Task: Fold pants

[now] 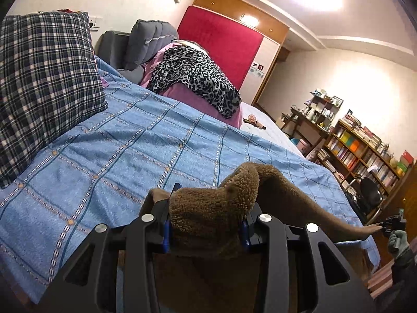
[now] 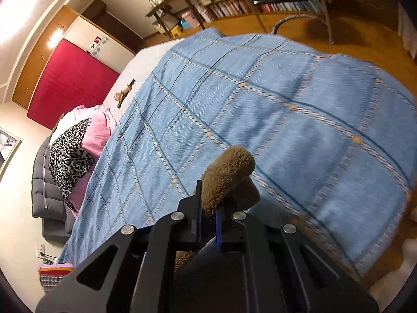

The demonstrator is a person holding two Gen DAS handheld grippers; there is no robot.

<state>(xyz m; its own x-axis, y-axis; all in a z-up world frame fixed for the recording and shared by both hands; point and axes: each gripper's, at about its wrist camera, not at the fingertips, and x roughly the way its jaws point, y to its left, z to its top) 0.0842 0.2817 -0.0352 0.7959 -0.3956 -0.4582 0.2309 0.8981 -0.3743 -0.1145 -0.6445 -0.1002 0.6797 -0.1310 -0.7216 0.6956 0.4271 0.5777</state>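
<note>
Brown fleece-lined pants (image 1: 216,214) are bunched between the fingers of my left gripper (image 1: 206,230), which is shut on a thick wad of them above the blue checked bedspread (image 1: 117,140). A smooth brown stretch of the pants runs right to the far right edge, where my right gripper (image 1: 391,225) pinches its end in a gloved hand. In the right wrist view my right gripper (image 2: 208,216) is shut on a fleecy fold of the pants (image 2: 229,174), held above the bedspread (image 2: 286,120).
A dark plaid pillow (image 1: 44,83) lies at the left on the bed. A leopard-print cloth (image 1: 192,78) over pink bedding sits near the red headboard (image 1: 221,44). Bookshelves (image 1: 365,151) and a chair (image 1: 370,195) stand beyond the bed's right side, over wooden floor (image 2: 338,34).
</note>
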